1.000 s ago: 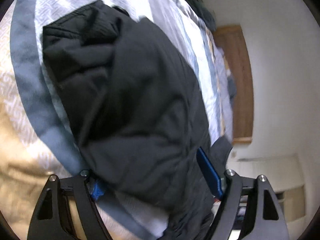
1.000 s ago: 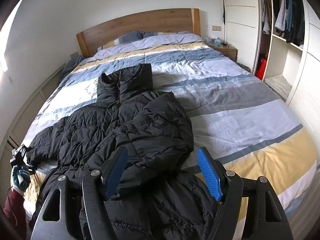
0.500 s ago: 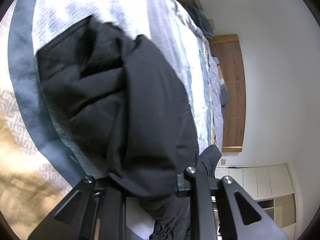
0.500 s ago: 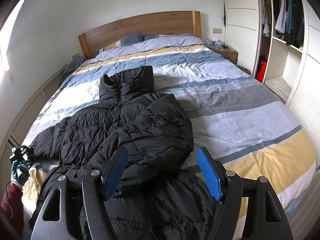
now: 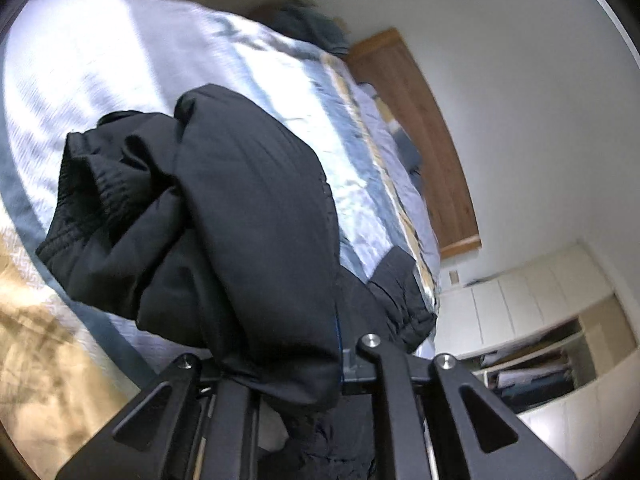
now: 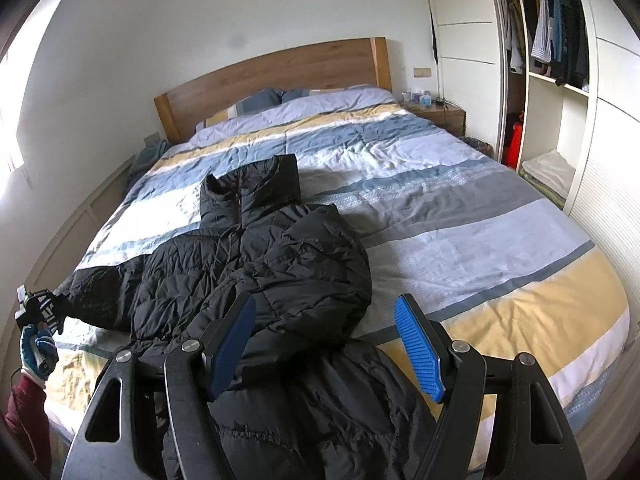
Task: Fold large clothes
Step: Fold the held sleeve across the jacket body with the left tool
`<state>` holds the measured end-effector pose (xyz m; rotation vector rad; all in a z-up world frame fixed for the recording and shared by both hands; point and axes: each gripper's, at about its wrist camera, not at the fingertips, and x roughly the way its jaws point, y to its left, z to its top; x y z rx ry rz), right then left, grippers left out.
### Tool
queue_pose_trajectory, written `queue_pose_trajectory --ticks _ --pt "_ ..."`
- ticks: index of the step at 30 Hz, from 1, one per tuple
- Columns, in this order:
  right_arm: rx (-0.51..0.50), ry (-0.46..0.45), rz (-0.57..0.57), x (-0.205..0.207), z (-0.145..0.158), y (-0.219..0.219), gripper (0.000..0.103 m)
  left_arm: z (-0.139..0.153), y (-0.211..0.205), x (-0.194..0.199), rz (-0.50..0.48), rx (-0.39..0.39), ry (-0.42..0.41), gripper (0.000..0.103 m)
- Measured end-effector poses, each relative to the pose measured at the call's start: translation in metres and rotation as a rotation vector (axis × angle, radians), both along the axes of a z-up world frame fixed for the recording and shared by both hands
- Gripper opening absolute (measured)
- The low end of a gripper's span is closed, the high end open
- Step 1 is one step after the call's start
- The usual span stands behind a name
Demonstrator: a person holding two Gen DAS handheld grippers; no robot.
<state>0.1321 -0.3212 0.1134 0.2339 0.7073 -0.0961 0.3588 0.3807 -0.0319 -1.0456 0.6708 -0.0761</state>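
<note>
Sleeve cuff (image 5: 132, 216) of the black jacket (image 6: 256, 272) sits clamped in our left gripper (image 5: 288, 384), whose jaws have just been closing on the fabric. From that gripper the jacket's body lies toward the headboard (image 6: 280, 72), stretched across the bed (image 6: 460, 224). Our right gripper (image 6: 324, 344) hangs unclenched above the hem, grasping nothing, nearer the jacket's middle.

Striped blue, grey, yellow and white duvet (image 6: 460, 216) is covering the wide bed. Curved wooden headboard (image 6: 280, 76) is standing against the far white wall (image 6: 200, 12). Small wooden nightstand (image 6: 440, 114) is sitting far right. Open white wardrobe (image 6: 556, 80) is lining the right side, daylight coming from the left.
</note>
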Motion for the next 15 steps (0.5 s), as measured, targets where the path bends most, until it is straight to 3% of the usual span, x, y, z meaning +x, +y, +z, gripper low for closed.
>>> queue_pose_trajectory --ticks 9,15 --pt "0.021 -0.037 -0.013 -0.025 0.007 -0.019 0.071 0.054 -0.098 -0.012 -0.177 0.171 -0.08 0.011" --pt "0.046 -0.055 -0.036 -0.044 0.006 -0.038 0.071 0.066 -0.169 -0.02 -0.294 0.263 -0.091 0.011"
